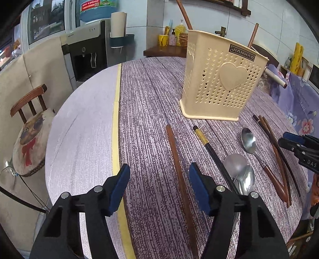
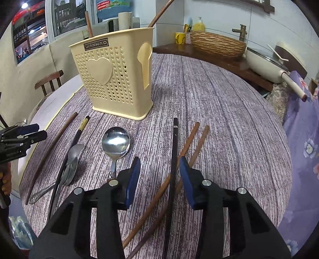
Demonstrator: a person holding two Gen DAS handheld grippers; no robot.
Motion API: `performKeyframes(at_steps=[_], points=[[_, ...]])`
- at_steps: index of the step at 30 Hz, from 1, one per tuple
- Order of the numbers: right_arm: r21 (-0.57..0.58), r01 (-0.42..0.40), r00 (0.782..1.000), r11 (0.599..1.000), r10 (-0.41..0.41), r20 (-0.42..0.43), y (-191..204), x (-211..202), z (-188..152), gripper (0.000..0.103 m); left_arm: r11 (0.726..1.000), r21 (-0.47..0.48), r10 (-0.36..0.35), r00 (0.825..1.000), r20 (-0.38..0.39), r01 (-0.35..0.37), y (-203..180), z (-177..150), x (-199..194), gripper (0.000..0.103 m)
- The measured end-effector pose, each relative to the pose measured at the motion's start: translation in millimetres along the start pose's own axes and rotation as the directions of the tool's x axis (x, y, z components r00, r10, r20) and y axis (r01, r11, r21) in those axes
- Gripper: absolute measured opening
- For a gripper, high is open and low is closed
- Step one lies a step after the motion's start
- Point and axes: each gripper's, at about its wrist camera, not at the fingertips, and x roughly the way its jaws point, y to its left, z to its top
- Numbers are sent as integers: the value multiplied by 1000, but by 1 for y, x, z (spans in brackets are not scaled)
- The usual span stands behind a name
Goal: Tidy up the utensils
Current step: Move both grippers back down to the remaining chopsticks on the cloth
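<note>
The round desk [image 1: 151,95] wears a purple streaked cloth. A cream holder [image 1: 221,79], perforated with small hearts, stands upright toward the far edge, and two brown sticks [image 2: 159,13] poke out of its top.

The left hand-held gripper [image 1: 159,181] tilts down over the near edge. Its jaws are apart and grip nothing; a brown chopstick [image 1: 179,173] lies on the cloth between them. The right hand-held gripper [image 2: 159,171] tilts down the same way, nearer the desk's right edge. Its jaws stand narrower, also clear of any utensil, with a black chopstick [image 2: 174,151] lying between them and two brown chopsticks [image 2: 191,145] crossing under it.

Between the two grippers lie a gold-banded black chopstick [image 1: 209,145], a spoon [image 2: 116,145] with its bowl up, and a second spoon [image 2: 73,157] resting across that black stick.
</note>
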Motion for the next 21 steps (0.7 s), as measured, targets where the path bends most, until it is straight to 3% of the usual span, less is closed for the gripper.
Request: performKeyframes(at_steps=[3,9,17,21], points=[[1,-39,999,999,39,-33,-5,16,12,35,1000,-5,9,1000,-8,-9,2,0,2,58],[21,-42,997,999,43,-67,-19,45,33,24,1000,-19,12,1000,-22,-13,6,-1,5,56],[36,-27,991,999,31,-129,-20,70,48,24,1000,-11,-8,999,-45,8,1,2,10,54],[32,-6,988,999,11,-157,-15,74,47,18,1000,10,-13,998,-63,14,-6,3,17,52]])
